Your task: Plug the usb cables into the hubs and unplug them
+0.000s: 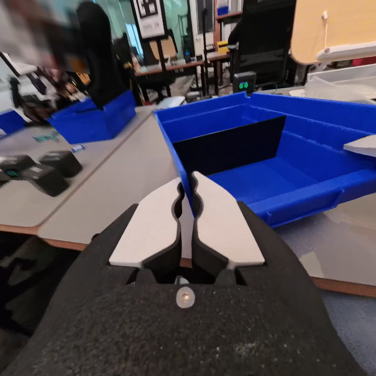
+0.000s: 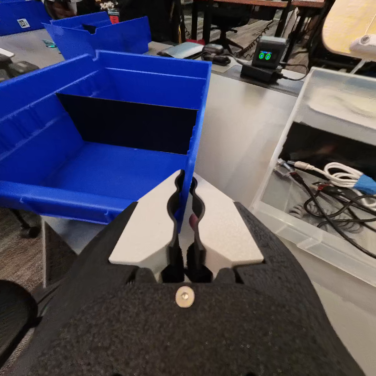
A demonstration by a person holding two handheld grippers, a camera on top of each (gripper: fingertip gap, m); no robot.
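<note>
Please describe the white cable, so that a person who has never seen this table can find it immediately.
Right of the blue bin stands a clear plastic box on the grey table. Inside lies the white cable, coiled into a bundle. The other cables beside it are black and loose; only this one is white, and a blue band wraps it.

Cables [image 2: 333, 195] lie in a loose tangle inside the clear tub [image 2: 284, 225] on the right: a coiled white one with blue wrap, several black ones, all unplugged.
</note>
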